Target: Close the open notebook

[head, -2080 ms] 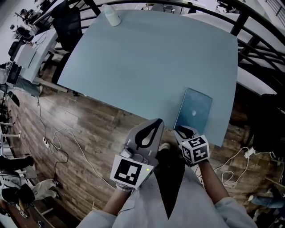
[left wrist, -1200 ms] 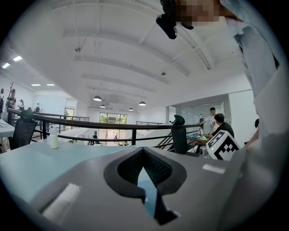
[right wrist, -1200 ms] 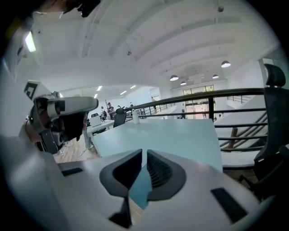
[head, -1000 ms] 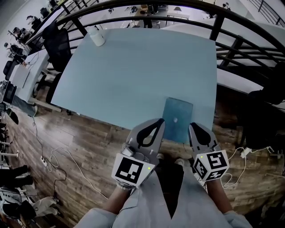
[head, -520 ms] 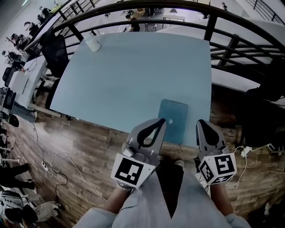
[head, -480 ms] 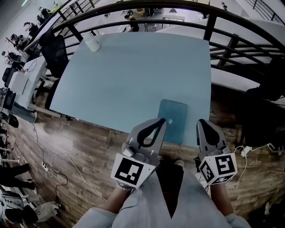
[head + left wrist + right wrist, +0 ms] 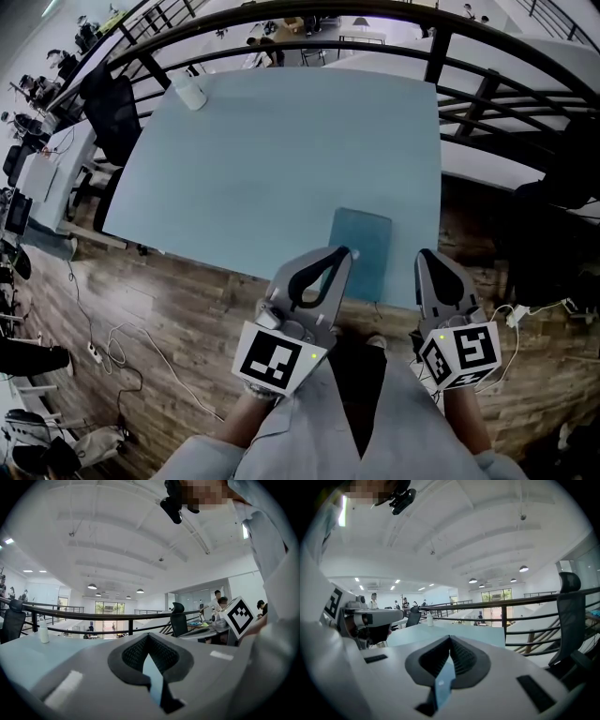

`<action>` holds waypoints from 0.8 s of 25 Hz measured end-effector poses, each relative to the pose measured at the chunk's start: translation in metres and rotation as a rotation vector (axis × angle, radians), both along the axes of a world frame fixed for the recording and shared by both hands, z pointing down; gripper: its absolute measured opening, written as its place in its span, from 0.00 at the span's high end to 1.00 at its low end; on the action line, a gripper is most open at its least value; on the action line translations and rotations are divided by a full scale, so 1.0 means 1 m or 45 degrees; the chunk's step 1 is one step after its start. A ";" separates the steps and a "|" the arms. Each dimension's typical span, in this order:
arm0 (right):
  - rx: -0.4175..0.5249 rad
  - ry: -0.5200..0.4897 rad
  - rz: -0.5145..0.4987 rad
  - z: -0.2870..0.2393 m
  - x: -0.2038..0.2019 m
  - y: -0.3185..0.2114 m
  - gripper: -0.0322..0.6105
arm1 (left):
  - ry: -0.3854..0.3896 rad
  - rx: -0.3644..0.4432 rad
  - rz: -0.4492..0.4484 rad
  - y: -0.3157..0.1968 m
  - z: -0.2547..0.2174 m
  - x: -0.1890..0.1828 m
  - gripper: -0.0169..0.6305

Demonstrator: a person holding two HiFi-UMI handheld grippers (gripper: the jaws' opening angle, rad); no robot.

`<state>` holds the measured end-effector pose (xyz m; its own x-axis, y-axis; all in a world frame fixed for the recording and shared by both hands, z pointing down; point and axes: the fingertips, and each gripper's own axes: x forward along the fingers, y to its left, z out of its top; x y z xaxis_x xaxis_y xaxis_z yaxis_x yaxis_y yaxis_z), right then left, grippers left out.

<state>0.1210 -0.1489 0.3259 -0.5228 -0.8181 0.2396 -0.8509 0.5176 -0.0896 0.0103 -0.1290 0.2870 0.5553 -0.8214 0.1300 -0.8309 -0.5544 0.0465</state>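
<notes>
Hovering empty: left gripper [image 7: 343, 253] jaws clenched, right gripper [image 7: 427, 256] jaws just closed; notebook [image 7: 367, 244] lies shut.

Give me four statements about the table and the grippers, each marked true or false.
1. The notebook lies closed on the table. True.
2. A bottle stands right beside the notebook. False: it stands at the table's far left corner, well apart from the notebook.
3. The right gripper holds the notebook. False: its jaws are shut on nothing, to the right of the notebook.
4. The left gripper is shut and empty. True.
</notes>
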 end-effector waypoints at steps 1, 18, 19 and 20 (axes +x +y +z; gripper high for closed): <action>-0.001 0.002 -0.002 0.001 0.000 0.000 0.95 | 0.000 0.000 -0.002 0.000 0.000 0.000 0.97; -0.007 0.032 -0.042 0.002 -0.009 0.000 0.95 | -0.007 -0.001 -0.045 -0.001 0.000 -0.010 0.97; -0.007 0.034 -0.042 0.003 -0.009 0.000 0.95 | -0.009 -0.002 -0.045 0.000 0.000 -0.010 0.97; -0.009 0.035 -0.041 0.004 -0.008 0.000 0.95 | -0.009 -0.003 -0.045 0.000 0.000 -0.009 0.97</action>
<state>0.1126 -0.1487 0.3299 -0.5422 -0.7991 0.2598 -0.8359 0.5444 -0.0699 0.0009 -0.1288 0.2871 0.5248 -0.8403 0.1357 -0.8504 -0.5245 0.0413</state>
